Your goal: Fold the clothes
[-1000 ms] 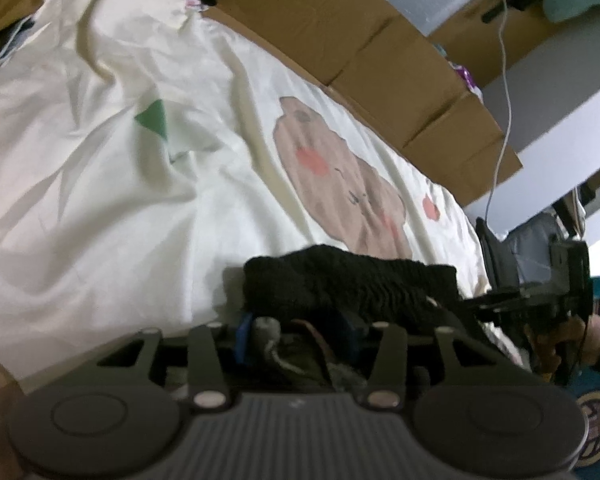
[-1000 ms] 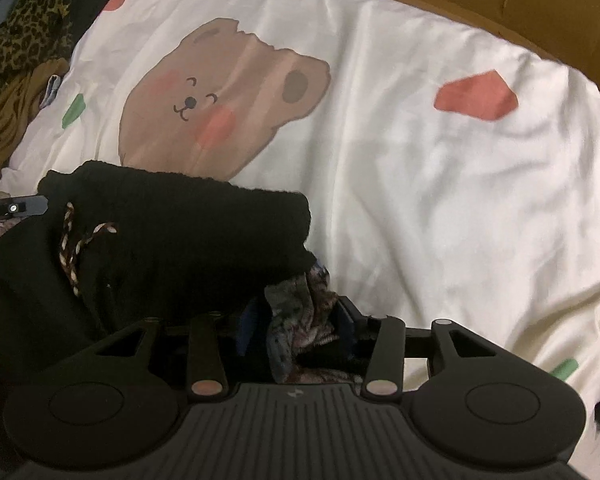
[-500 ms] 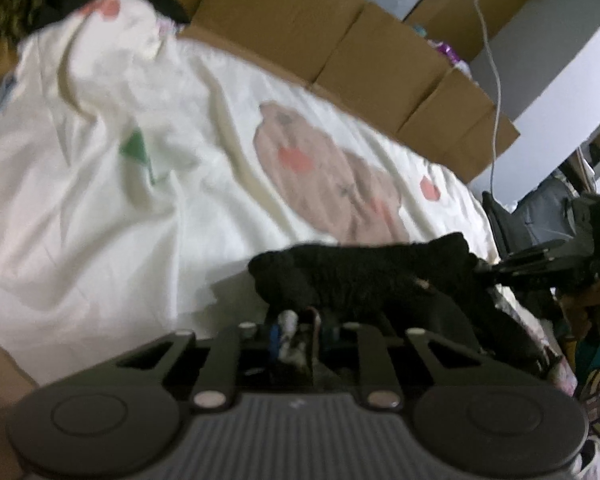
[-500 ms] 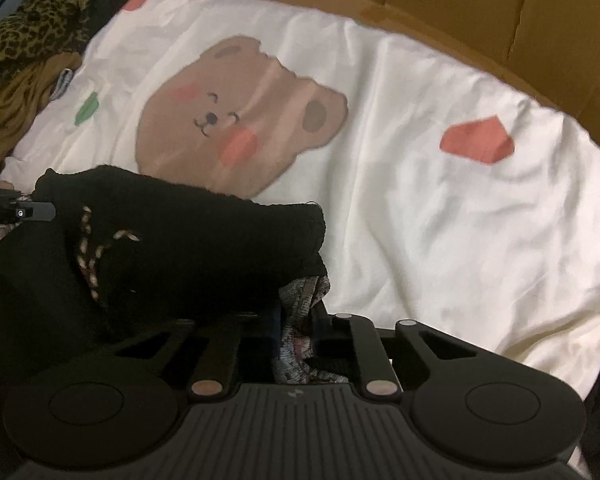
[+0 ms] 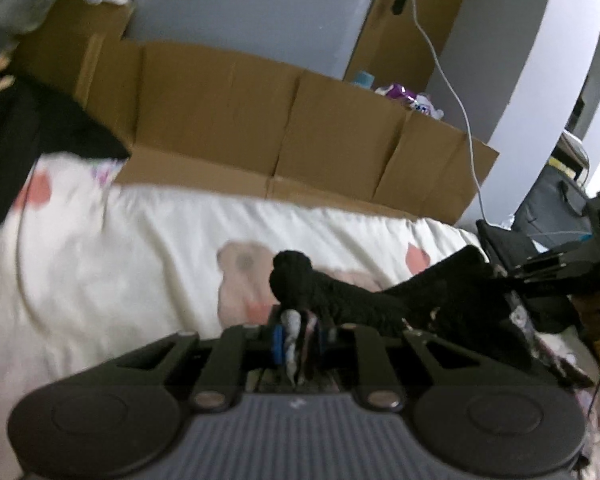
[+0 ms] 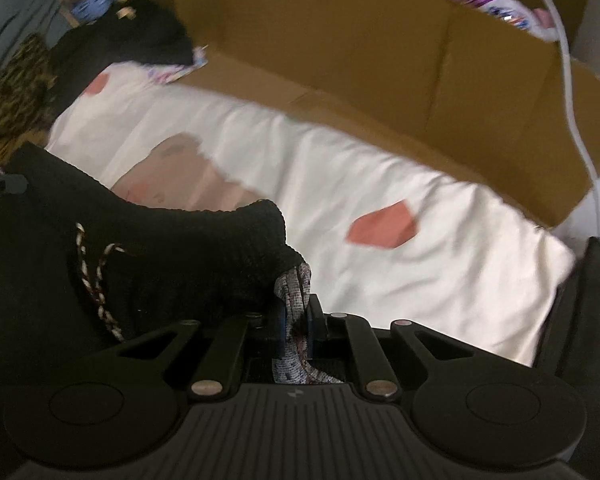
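Across the bed, a cream bear-print sheet (image 6: 340,168) is spreading out as the working surface, with flattened cardboard (image 5: 260,120) standing along its far edge and a white cable (image 5: 452,92) hanging down against the grey wall. Bare sheet is lying open beyond and beside both claws. The left gripper (image 5: 298,334) is pinching one end of the black knit garment (image 6: 160,256), and the right gripper (image 6: 298,322) is clenching the other end, holding the cloth above the sheet.
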The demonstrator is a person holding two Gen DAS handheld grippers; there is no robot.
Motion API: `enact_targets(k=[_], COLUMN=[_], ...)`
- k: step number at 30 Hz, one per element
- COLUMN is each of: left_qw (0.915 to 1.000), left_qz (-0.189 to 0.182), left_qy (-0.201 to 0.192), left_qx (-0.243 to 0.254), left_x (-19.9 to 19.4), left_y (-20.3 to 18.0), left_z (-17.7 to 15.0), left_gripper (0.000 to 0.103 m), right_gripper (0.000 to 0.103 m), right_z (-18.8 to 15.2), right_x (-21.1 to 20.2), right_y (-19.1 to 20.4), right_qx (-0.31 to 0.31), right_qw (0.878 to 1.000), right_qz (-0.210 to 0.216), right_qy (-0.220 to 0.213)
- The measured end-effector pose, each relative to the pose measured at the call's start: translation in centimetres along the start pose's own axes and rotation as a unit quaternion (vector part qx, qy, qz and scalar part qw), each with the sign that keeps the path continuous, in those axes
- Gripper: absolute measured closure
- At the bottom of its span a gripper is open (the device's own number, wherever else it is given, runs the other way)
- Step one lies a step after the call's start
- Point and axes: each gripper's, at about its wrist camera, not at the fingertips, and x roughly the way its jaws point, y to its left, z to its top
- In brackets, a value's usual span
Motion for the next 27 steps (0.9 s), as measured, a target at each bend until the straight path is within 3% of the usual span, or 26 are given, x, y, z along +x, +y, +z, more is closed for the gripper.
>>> enact_targets(k=[11, 18, 27], left_qw=[0.9973, 0.9974, 0.9935], left_qz=[0.017, 0.037, 0.058], left_qy=[-0.001, -0.008, -0.030], left_qx=[0.072, 0.062, 0.093], left_x=[6.1, 8.8, 12.5], left_y=[-0.1, 1.7, 2.5], left_z=[5.4, 7.8, 11.6], left_gripper=[0.087, 0.087, 0.087], right_gripper=[0.095, 0.096, 0.096], right_z=[5.2, 8.7, 12.2], right_x=[0.7, 4.1, 7.4], right_y=[-3.2, -3.8, -5.0], right_qx=[0.014, 0.008, 0.019], right_qw=[0.997, 0.994, 0.988], right_qz=[-0.067, -0.093, -0.128], right_qy=[-0.029, -0.049, -0.088])
